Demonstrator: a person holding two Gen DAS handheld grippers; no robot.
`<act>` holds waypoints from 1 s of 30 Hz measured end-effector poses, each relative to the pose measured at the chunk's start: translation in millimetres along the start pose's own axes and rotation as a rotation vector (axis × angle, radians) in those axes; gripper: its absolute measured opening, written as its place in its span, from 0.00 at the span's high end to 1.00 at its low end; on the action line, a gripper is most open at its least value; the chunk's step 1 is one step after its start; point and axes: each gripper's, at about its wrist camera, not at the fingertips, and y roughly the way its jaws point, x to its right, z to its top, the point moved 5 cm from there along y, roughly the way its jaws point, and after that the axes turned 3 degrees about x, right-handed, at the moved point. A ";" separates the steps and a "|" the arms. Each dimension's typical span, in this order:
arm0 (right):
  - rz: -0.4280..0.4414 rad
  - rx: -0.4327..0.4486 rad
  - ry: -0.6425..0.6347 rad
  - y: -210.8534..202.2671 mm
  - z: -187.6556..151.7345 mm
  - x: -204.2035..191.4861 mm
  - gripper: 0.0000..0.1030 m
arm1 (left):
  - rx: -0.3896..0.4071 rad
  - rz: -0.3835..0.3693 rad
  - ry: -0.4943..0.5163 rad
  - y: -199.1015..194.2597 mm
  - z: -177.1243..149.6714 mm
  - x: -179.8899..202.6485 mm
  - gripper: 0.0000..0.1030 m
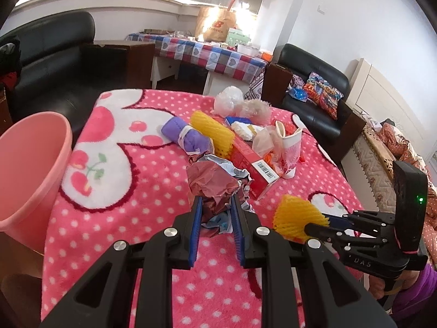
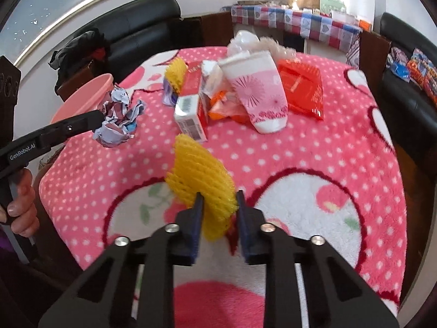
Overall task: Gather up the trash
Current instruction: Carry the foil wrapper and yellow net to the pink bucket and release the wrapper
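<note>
Right hand-held gripper (image 2: pixel 217 199) pinches yellow foam net (image 2: pixel 202 175), tilted up-left.

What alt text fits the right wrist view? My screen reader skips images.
The right gripper pinches a yellow foam net above a pink dotted blanket. At left, the left gripper holds crumpled paper near a pink bin.

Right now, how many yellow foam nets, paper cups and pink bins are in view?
Yellow foam nets: 2, one held in the right gripper at, one in the pile
Paper cups: 1
Pink bins: 1
Total: 4
</note>
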 end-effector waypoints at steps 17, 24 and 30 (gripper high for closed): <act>0.171 0.186 -0.234 -4.0 100.3 -139.1 0.82 | 0.211 0.246 -0.105 -89.9 24.7 -97.4 0.80; 0.237 0.160 -0.346 40.4 131.3 -219.6 0.82 | 0.206 0.429 -0.197 -119.1 23.6 -175.8 0.80; 0.211 0.097 -0.445 82.2 141.1 -271.8 0.82 | 0.141 0.500 -0.243 -113.6 15.6 -215.2 0.80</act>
